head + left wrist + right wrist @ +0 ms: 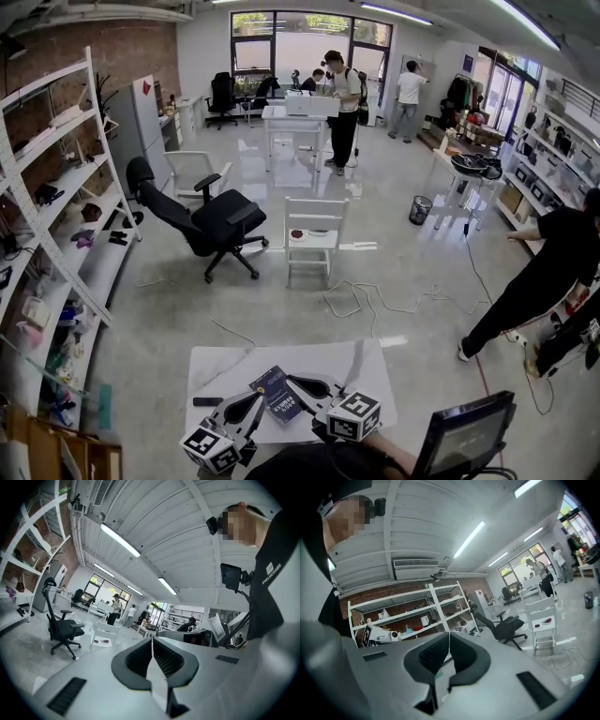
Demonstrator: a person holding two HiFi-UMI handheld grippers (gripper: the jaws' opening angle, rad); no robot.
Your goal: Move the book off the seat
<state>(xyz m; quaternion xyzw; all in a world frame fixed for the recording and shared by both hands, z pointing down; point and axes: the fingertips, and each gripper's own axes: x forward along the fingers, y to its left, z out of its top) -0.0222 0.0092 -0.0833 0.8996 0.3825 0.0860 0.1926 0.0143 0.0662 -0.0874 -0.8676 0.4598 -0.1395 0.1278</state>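
The blue book (279, 394) is seen lying flat on the white table (217, 368), between the left gripper (152, 641) and the right gripper (449, 635), both pressed together on nothing. It is judged already off the white chair (315, 240); for any regrip, jaws should be spread first, then closed on one edge

A white shelving rack (70, 178) holding small items lines the left wall. A dark waste bin (420, 209) stands on the glossy floor, with loose cables (361, 300) lying near it. A person in black (553, 272) leans forward at right, and two people (345, 103) stand beside a far white table (295, 117).
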